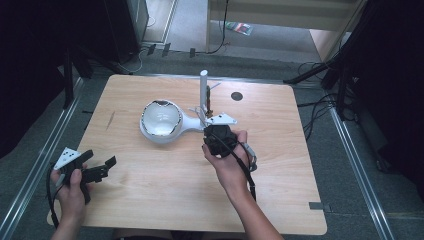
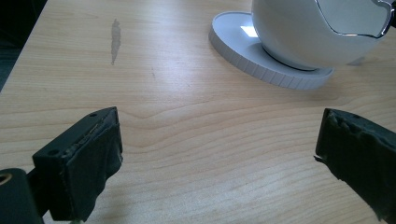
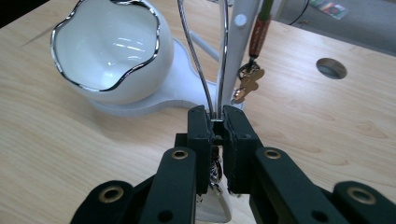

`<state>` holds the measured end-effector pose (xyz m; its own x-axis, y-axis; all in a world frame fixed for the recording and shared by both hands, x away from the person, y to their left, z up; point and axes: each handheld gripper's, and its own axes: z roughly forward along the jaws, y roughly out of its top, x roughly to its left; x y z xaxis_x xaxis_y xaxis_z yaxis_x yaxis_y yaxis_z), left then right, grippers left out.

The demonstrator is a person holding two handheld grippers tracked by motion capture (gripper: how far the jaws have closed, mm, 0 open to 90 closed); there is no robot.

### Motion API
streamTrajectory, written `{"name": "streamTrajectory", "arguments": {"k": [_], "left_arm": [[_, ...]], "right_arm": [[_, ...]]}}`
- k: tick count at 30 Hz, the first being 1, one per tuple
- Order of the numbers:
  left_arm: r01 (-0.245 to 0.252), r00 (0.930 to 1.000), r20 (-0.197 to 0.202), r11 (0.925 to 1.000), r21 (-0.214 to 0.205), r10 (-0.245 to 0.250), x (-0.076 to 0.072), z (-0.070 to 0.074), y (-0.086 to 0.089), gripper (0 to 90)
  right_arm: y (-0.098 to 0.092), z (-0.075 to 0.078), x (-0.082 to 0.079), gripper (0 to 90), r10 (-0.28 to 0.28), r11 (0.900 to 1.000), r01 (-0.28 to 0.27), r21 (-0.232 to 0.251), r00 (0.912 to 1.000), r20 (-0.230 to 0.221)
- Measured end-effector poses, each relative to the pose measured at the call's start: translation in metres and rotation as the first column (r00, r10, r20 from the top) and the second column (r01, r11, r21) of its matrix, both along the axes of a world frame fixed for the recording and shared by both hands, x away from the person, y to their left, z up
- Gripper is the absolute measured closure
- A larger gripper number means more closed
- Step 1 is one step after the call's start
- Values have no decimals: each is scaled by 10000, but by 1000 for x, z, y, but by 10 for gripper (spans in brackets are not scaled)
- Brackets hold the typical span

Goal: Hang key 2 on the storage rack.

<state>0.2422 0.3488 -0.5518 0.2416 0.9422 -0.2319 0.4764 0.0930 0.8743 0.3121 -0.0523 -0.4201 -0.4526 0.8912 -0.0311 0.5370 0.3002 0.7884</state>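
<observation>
Black padded jaws of the right gripper [image 3: 215, 122] stand nearly together at the bottom of the right gripper view, clamped on the thin silver wire loop [image 3: 201, 70] whose two strands rise from between the pads. That loop climbs straight up from the pinch beside the upright white post [image 3: 243, 28] of a white stand, so the held wire lies directly at the jaw tips, just in front of the post's foot. Just to the right of the strands, a small bronze charm on a brown-and-green cord [image 3: 250, 79] hangs against the post.

To the left of the loop, joined to the post by the flat white foot of the stand, sits the white egg-shaped bowl with a wavy chrome rim [image 3: 109, 51], its opening tilted toward the camera. In the high view the right gripper [image 1: 220, 139] is held in the person's right hand [image 1: 231, 161] near the table's middle, just right of the bowl [image 1: 161, 119].

Well apart, at the near left corner of the light wooden table [image 1: 165, 190], the left gripper [image 1: 102, 167] rests in the left hand [image 1: 70, 187]; its jaws are spread wide with bare wood between them.
</observation>
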Motion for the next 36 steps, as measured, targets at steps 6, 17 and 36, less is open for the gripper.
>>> {"name": "streamTrajectory", "arguments": {"k": [6, 17, 36], "left_arm": [[-29, 10000, 14, 10000, 35, 29, 0, 0, -1, 11], [-22, 10000, -17, 10000, 55, 22, 0, 0, -1, 11], [40, 10000, -49, 10000, 42, -40, 0, 0, -1, 12]], "right_arm": [[-2, -1, 3, 838, -294, 9996, 294, -4, 9995, 145], [-1, -7, 11, 838, -528, 9985, 530, -146, 9985, 105], [0, -20, 27, 838, -847, 9960, 841, -294, 9962, -218]]}}
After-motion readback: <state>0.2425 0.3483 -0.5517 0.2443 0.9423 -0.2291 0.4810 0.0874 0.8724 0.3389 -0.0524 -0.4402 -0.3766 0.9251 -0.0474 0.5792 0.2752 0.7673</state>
